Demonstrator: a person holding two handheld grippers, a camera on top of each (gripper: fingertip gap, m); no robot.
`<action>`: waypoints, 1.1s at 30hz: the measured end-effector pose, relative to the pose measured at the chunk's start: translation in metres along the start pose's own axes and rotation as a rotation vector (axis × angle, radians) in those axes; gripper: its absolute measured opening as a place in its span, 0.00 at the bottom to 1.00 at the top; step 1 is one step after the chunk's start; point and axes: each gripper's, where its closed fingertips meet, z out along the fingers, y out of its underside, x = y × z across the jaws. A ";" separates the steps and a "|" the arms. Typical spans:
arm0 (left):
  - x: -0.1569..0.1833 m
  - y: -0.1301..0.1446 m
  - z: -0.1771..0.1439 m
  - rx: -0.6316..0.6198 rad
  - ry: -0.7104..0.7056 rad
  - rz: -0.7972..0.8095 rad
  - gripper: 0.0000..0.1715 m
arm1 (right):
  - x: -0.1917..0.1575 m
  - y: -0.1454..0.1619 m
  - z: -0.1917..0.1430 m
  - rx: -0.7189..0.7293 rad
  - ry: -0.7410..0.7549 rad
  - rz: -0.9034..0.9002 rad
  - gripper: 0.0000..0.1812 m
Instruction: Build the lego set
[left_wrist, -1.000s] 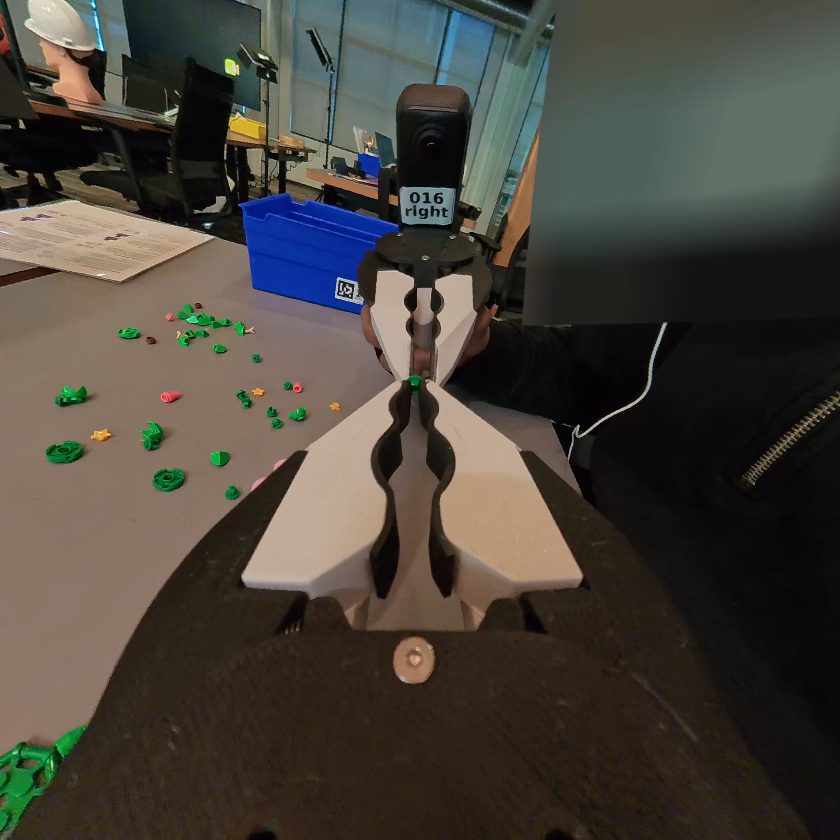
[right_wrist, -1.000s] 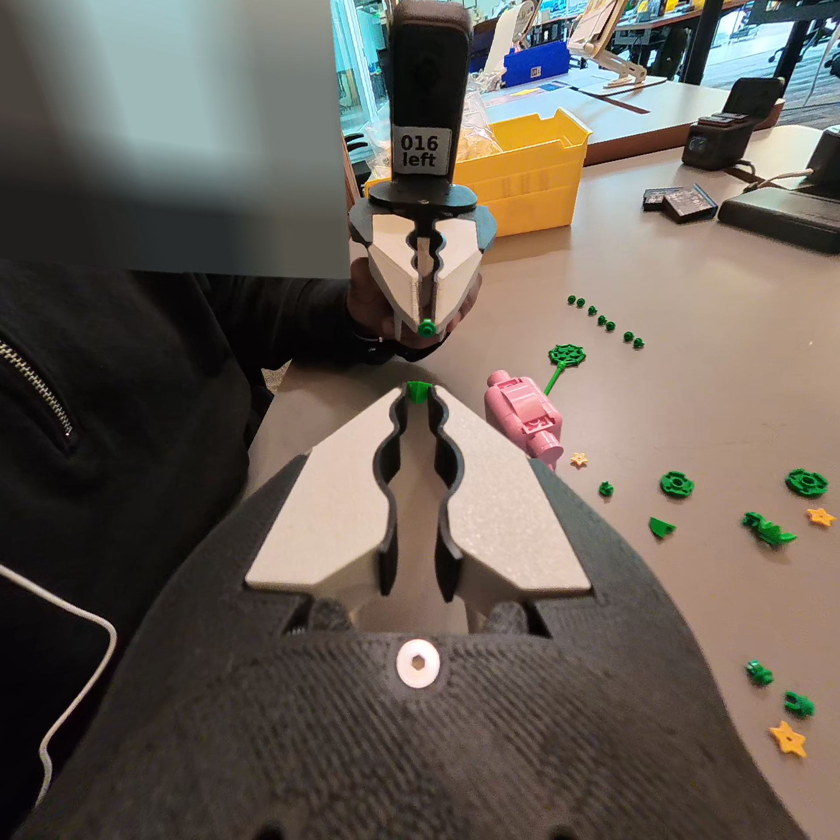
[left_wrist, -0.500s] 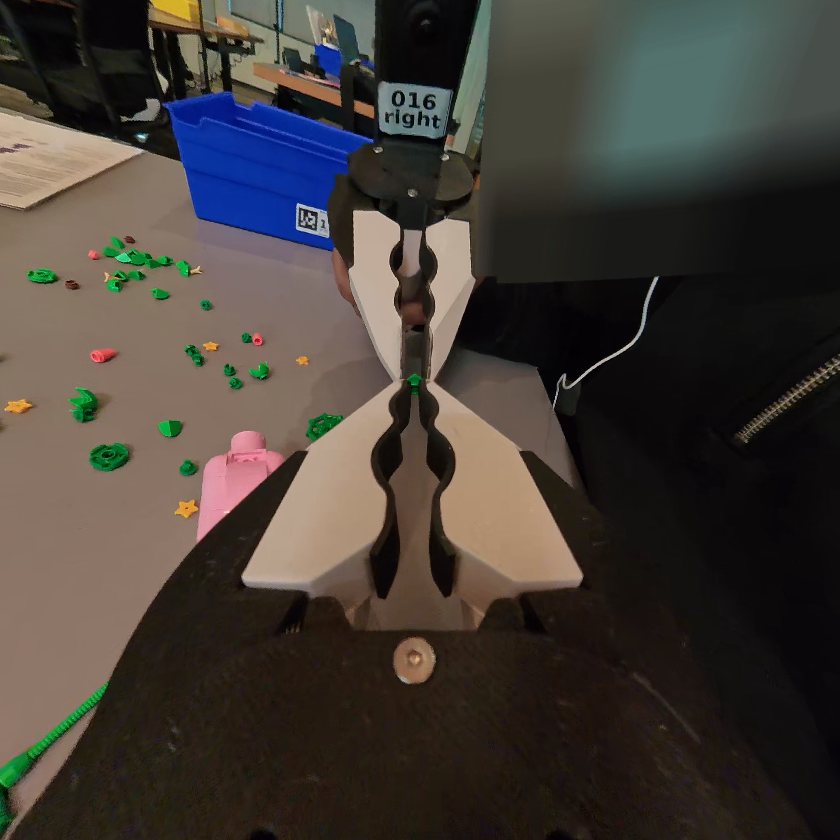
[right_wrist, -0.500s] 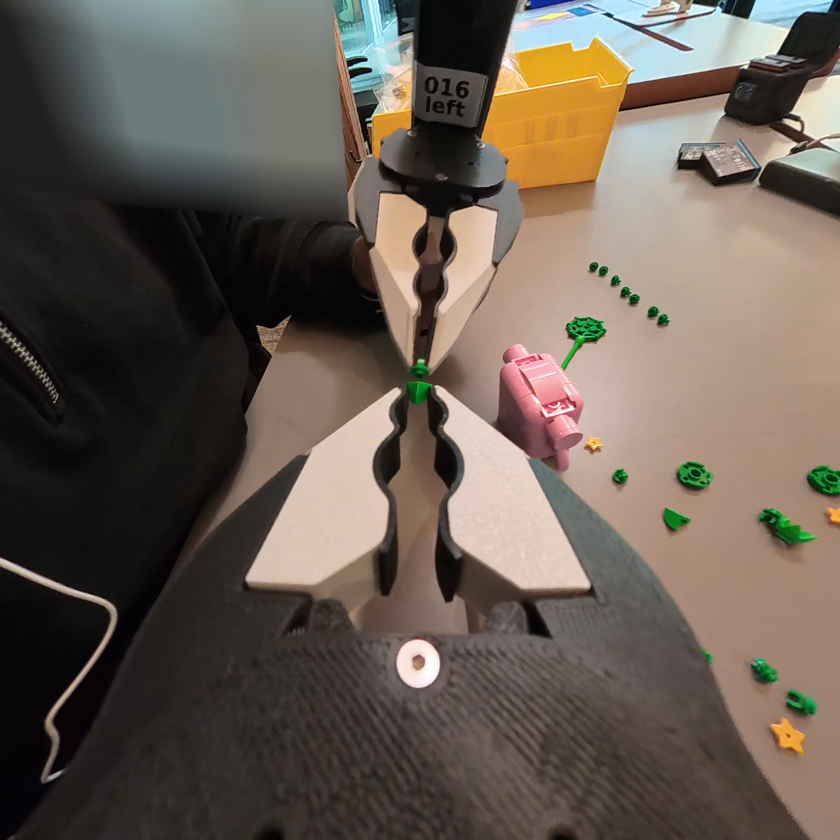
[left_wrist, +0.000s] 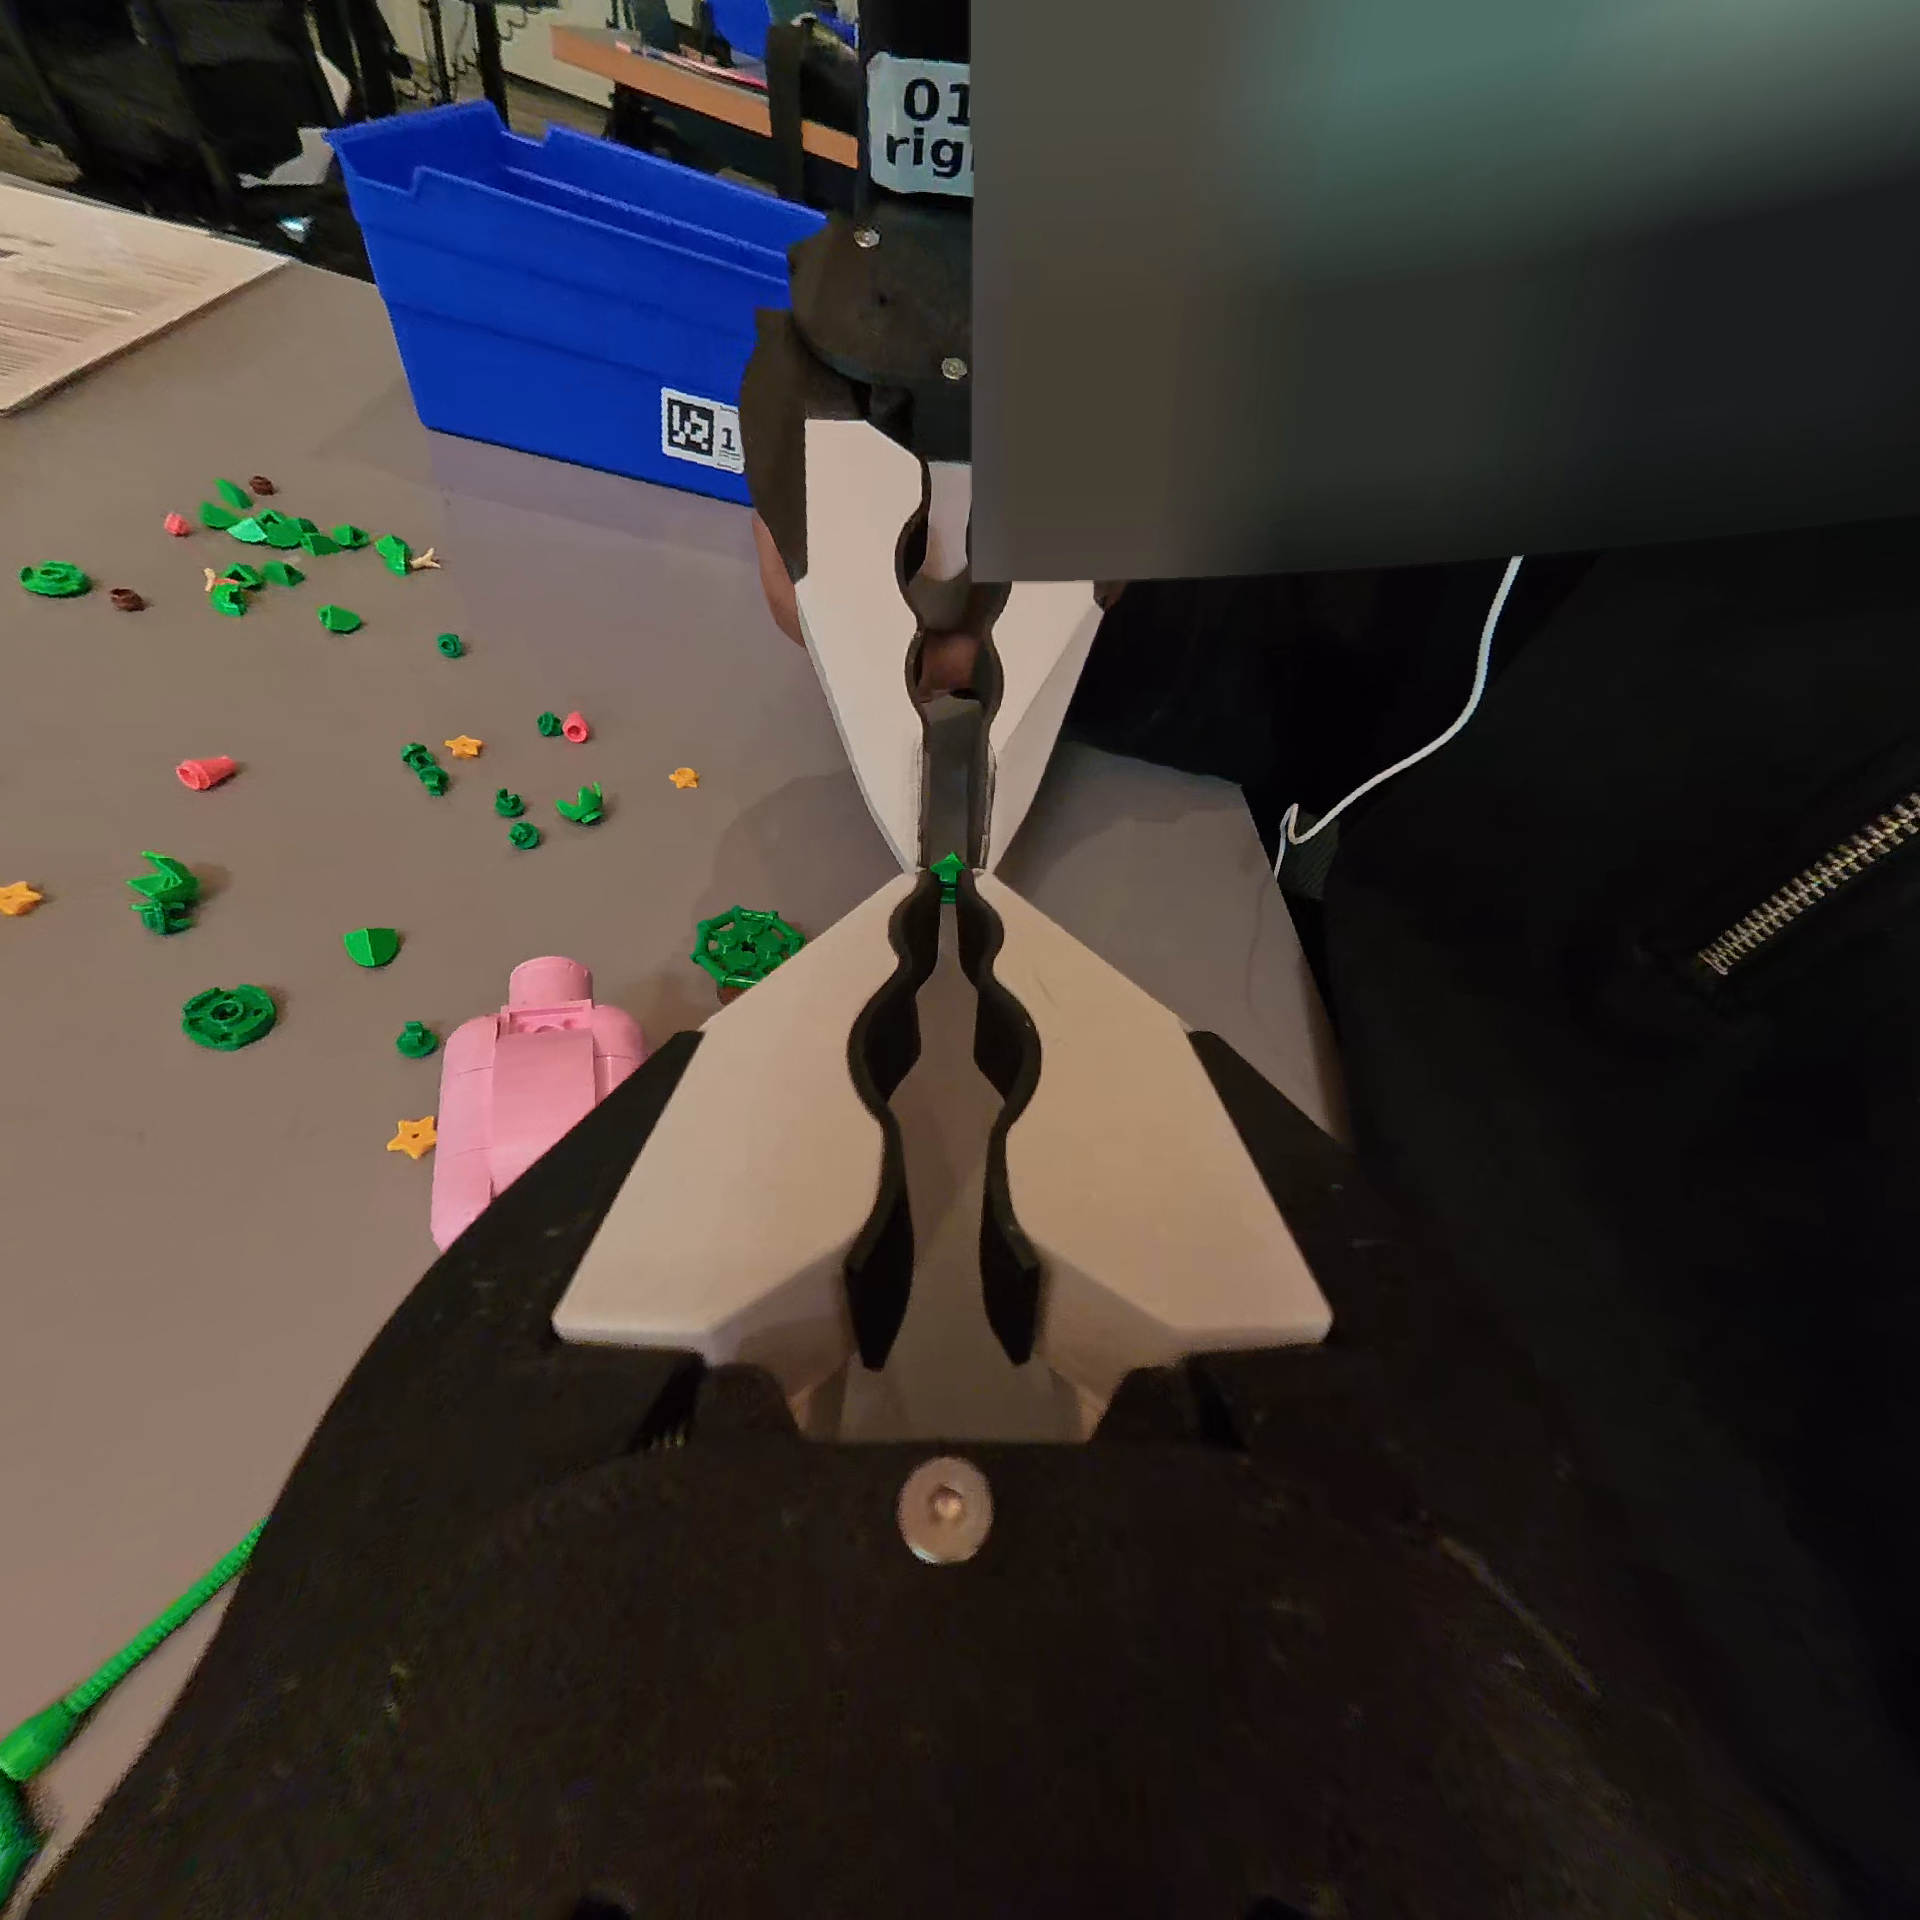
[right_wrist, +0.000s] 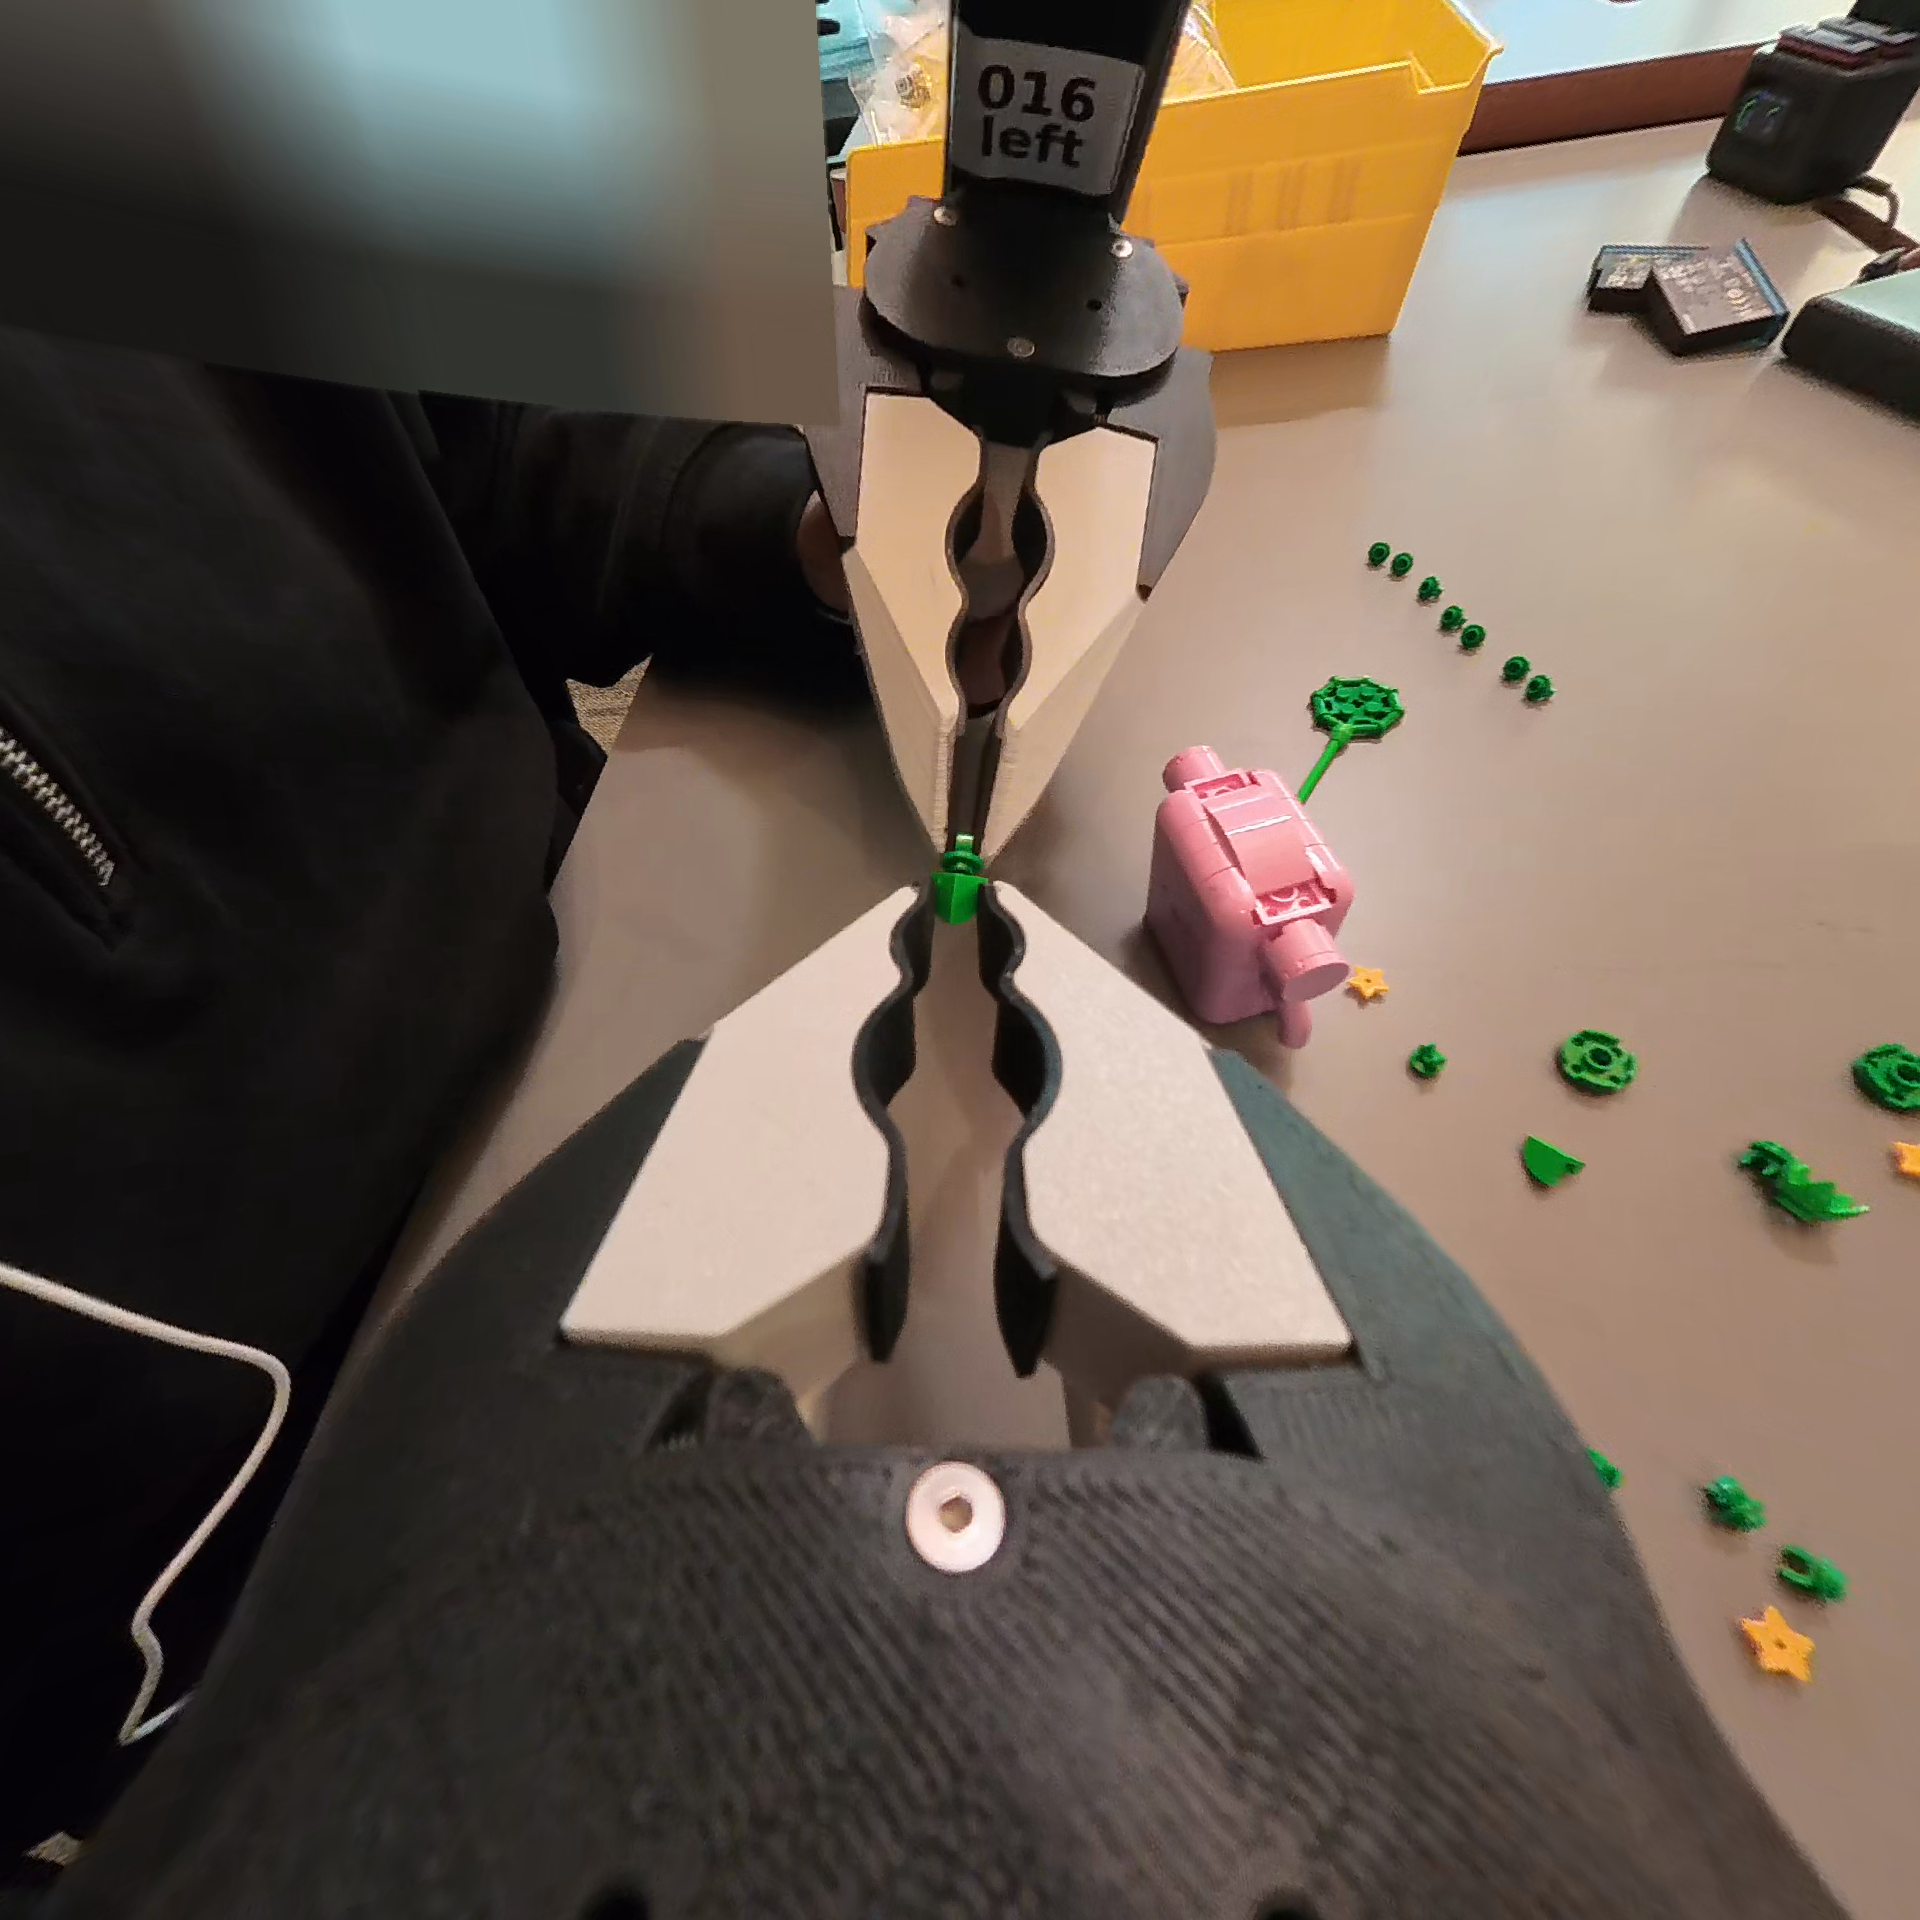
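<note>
Now your two hand-held grippers meet tip to tip above the desk (right_wrist: 1351, 436) edge.

Your right hand-held gripper (right_wrist: 954, 902) pinches a small green piece (right_wrist: 954, 896), jaws nearly together on it; your left hand-held gripper (right_wrist: 966, 847) clamps a tiny green stud piece (right_wrist: 962, 860), touching the first. The pink lego body (right_wrist: 1252, 883) lies just beside them on the desk, with loose green parts (left_wrist: 270, 540) scattered well apart before the blue bin (left_wrist: 561, 291).

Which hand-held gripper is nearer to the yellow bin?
Left. The left hand-held gripper is in front of the yellow bin; the right hand-held gripper faces it tip to tip, farther back.
</note>
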 end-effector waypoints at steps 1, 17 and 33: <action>0.001 0.000 0.000 -0.003 0.006 -0.003 0.00 | -0.001 0.000 0.000 0.000 -0.006 0.003 0.04; 0.002 0.017 0.005 -0.108 0.014 -0.014 0.00 | -0.004 0.017 0.006 -0.073 -0.042 0.037 0.04; 0.002 0.076 0.023 -0.438 0.004 -0.046 0.00 | -0.012 0.073 0.028 -0.292 -0.061 0.066 0.01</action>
